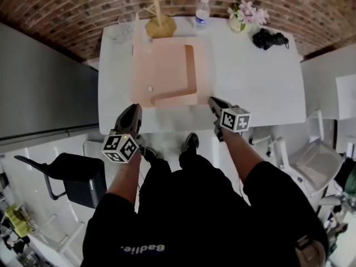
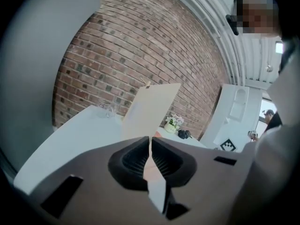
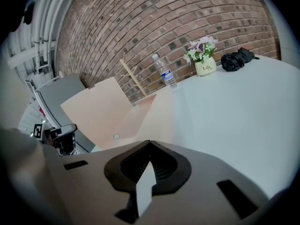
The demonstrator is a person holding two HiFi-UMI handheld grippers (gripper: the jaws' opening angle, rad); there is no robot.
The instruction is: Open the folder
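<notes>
A peach folder (image 1: 169, 74) lies on the white table (image 1: 261, 88). Its left cover (image 1: 133, 71) is raised on edge. In the left gripper view this cover (image 2: 152, 109) stands upright straight ahead and runs down into the slit between the jaws. My left gripper (image 1: 135, 108) (image 2: 150, 146) is at the folder's near left corner, shut on the cover's edge. In the right gripper view the cover (image 3: 96, 111) leans up at the left above the folder's inside (image 3: 140, 118). My right gripper (image 1: 212, 100) (image 3: 149, 146) is shut and empty at the folder's near right corner.
At the table's far edge stand a glass (image 1: 121, 31), a wooden stand (image 1: 160, 21), a water bottle (image 1: 202, 11), a flower pot (image 1: 242, 16) and a black bundle (image 1: 268, 38). A black chair (image 1: 78, 177) is at near left, a white chair (image 1: 314, 160) at near right.
</notes>
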